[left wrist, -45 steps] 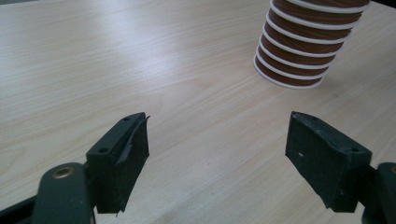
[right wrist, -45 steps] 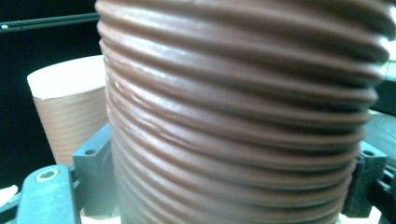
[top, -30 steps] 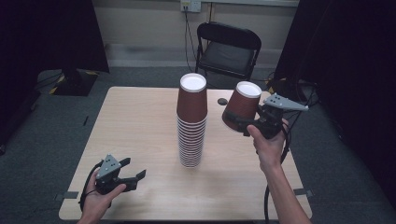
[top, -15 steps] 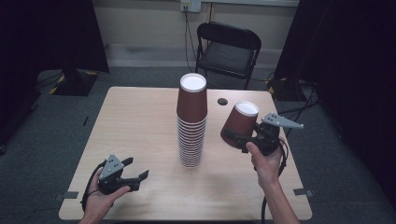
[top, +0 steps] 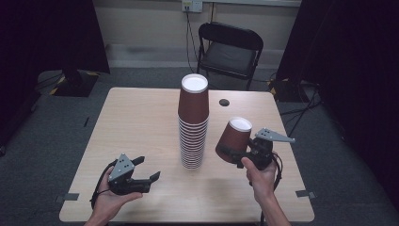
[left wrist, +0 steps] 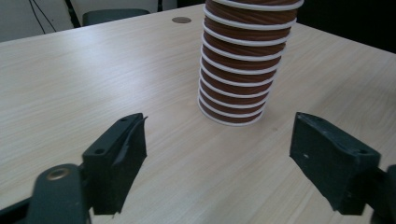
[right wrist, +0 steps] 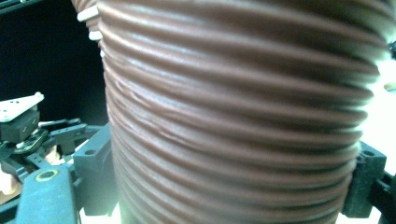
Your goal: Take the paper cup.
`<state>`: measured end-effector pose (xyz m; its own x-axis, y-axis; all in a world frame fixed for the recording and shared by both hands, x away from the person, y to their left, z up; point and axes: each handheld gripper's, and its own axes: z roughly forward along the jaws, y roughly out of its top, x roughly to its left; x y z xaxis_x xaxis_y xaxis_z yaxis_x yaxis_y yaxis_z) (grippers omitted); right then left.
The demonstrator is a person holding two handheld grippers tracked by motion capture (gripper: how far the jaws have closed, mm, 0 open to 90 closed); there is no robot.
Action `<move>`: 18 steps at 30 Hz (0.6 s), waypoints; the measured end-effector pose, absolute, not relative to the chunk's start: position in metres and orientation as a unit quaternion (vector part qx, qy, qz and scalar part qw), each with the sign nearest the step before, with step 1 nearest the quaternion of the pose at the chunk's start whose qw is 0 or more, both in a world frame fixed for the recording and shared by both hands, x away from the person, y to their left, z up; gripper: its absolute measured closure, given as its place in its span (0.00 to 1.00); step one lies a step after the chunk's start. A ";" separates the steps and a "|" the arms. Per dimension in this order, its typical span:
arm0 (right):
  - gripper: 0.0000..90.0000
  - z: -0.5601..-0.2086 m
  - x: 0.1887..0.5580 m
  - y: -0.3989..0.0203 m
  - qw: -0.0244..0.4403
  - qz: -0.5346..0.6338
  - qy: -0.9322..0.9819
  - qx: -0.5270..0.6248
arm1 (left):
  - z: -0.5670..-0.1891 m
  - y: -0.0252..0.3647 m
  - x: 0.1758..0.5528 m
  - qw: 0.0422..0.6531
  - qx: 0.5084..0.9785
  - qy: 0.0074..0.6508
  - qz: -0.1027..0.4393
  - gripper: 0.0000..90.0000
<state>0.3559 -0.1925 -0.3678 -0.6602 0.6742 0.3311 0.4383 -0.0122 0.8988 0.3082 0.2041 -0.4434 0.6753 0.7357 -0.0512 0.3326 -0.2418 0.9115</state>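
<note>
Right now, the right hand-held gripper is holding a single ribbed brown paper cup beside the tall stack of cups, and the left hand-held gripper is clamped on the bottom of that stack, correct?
Not quite. The left hand-held gripper grips nothing: the left gripper view shows its jaws wide apart, short of the tall stack of ribbed brown paper cups. The right hand-held gripper does hold a single ribbed brown paper cup.

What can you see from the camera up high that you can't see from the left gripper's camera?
The high view alone gives the right gripper clamped on a single brown cup that is upside down and tilted, plus the folding chair behind the table and the top of the cup stack. The left gripper view alone gives a close look at the bottom rims of that stack and the gap between its own wide-open jaws. Both share the stack, the wooden table and the left gripper.
</note>
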 end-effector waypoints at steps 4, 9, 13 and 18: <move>0.16 -0.376 0.351 -0.191 0.084 0.593 0.689 0.408 | -0.444 0.199 0.313 0.523 0.752 0.364 0.170 0.25; 0.16 -0.385 0.344 -0.192 0.067 0.598 0.681 0.418 | -0.441 0.190 0.317 0.526 0.757 0.342 0.182 0.27; 0.16 -0.391 0.341 -0.192 0.062 0.600 0.675 0.424 | -0.439 0.180 0.317 0.531 0.762 0.317 0.193 0.31; 0.16 -0.395 0.337 -0.189 0.053 0.606 0.667 0.430 | -0.438 0.168 0.319 0.538 0.765 0.297 0.194 0.34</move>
<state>0.3370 -0.1889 -0.3947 -0.6244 0.6383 0.4502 0.5094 -0.1042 0.8542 0.3188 0.1682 -0.4379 0.7476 0.6637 -0.0223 0.2456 -0.2452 0.9378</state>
